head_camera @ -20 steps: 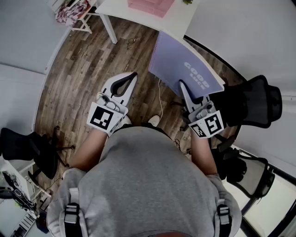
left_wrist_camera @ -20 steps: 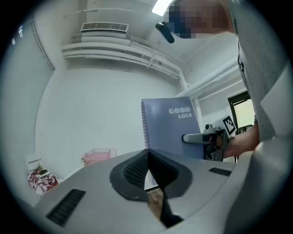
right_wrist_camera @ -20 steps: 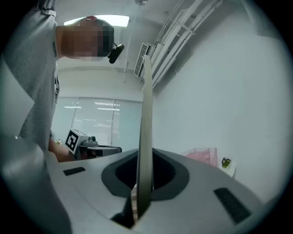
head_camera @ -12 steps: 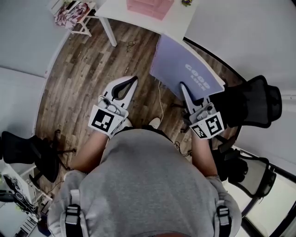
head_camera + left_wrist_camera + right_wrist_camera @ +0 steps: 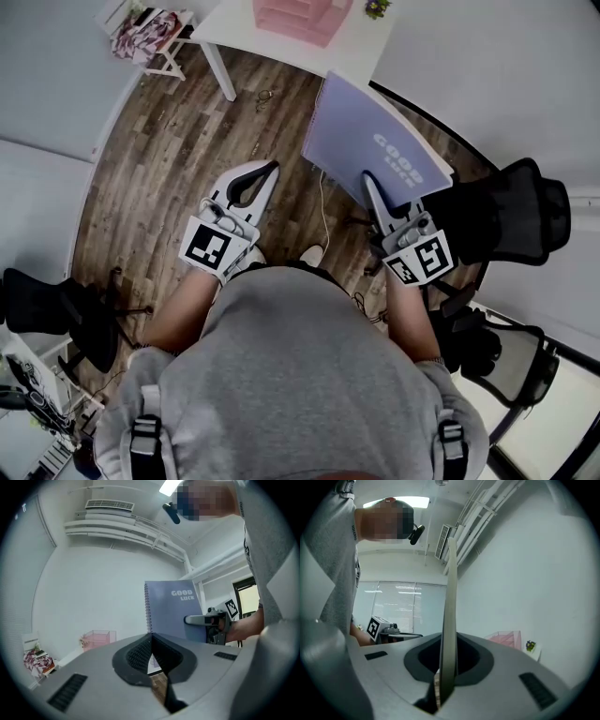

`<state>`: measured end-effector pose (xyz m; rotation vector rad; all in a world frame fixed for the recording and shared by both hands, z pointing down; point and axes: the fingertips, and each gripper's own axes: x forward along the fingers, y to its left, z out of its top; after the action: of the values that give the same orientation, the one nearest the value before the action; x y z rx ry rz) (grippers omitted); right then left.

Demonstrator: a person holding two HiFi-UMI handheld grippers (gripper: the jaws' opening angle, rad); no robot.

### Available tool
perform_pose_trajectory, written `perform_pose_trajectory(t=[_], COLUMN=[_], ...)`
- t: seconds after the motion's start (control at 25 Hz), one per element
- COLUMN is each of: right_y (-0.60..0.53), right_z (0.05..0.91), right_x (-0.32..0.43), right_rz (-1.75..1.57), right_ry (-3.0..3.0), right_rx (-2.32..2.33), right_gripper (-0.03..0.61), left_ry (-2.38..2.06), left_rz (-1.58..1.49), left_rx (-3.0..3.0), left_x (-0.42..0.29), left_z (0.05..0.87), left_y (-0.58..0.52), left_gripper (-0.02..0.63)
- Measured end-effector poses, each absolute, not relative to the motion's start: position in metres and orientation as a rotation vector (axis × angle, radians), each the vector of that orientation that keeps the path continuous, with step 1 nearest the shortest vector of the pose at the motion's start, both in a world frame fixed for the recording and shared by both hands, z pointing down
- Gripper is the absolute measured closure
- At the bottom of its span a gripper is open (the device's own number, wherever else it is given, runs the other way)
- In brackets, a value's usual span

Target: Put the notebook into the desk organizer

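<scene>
- The left claw (image 5: 270, 169) is empty, its jaws pressed together.
- The pink clear-plastic desk organizer (image 5: 300, 14) waits ahead on the white table (image 5: 361, 47).
- The right claw (image 5: 368, 178) pinches the lavender spiral-bound notebook (image 5: 370, 141) by its lower edge, in mid-air. This looks like the carrying step; next, reach forward and lower it into the organizer.

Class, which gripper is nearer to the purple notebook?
Right. The right gripper is clamped on the edge of the notebook; the left gripper is shut, holds nothing, and is apart to its left.
</scene>
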<state>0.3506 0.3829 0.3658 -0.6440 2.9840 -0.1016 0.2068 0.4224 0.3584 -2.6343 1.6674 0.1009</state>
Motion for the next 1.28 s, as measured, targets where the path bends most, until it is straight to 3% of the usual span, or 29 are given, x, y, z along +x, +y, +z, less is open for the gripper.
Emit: perform_pose_trajectory(t=[0.64, 0.92, 1.28], right_y=[0.329, 0.286, 0.206], right_z=[0.372, 0.375, 0.364], right_x=[0.358, 0.309, 0.197], right_rz=[-0.091, -0.083, -0.075], right_ry=[3.033, 3.052, 3.067], right_rx=[-0.461, -0.415, -0.445], right_gripper=[0.537, 0.537, 0.537], left_ry=[1.861, 1.875, 1.817], left_rz=[0.087, 0.126, 0.143], left_rx=[-2.516, -2.489, -2.526], left_x=[0.225, 0.183, 0.079], left_z=[0.36, 0.363, 0.349], left_y=[0.376, 0.327, 0.237], left_gripper=[0.594, 0.594, 0.594])
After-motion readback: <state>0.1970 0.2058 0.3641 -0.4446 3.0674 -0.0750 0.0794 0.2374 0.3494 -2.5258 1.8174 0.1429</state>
